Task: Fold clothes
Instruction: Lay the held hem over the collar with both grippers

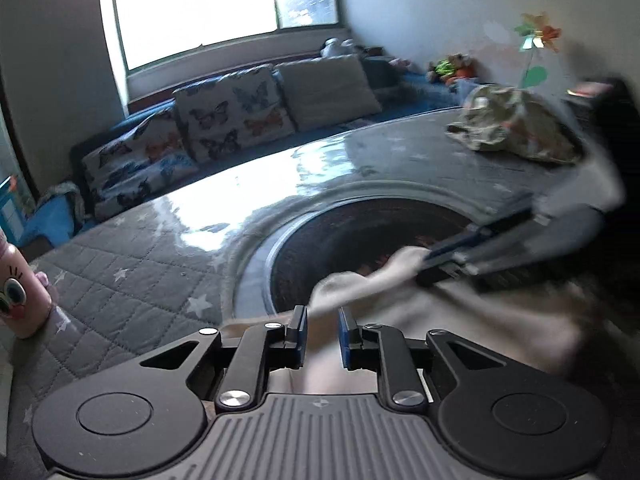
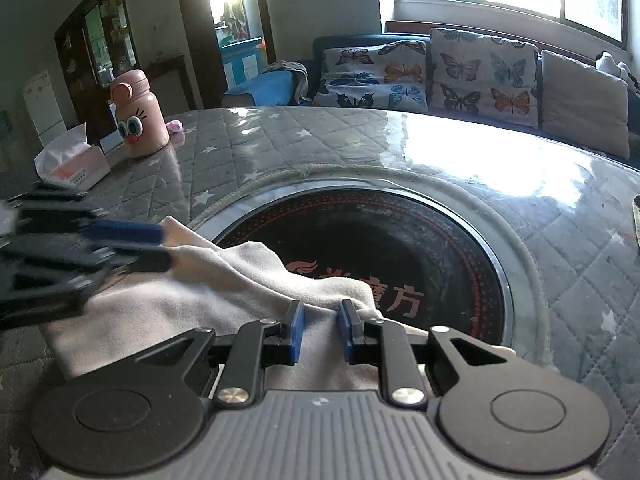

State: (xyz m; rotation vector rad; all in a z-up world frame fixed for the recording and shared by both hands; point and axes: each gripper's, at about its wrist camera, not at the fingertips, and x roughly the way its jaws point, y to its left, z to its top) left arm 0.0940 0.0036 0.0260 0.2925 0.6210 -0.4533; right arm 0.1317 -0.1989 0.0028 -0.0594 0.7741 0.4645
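Garment: the pale beige cloth (image 2: 256, 276) is lying rumpled at the near rim of the round black hotplate (image 2: 400, 248).
Left gripper (image 1: 322, 330): your fingers are standing apart around a raised fold, not clamping.
Right gripper (image 2: 321, 330): likewise parted over a ridge of cloth.
Handling: soft, light, limp; it is likely sagging wherever unsupported, so pinch its hemmed edges or corners.

Light: daylight from window (image 1: 224, 8), blown out white
Glare: bright patches on table (image 2: 460, 148)
Blur: right gripper (image 1: 424, 262) smeared at frame right
Edges: fisheye bending, dark corners
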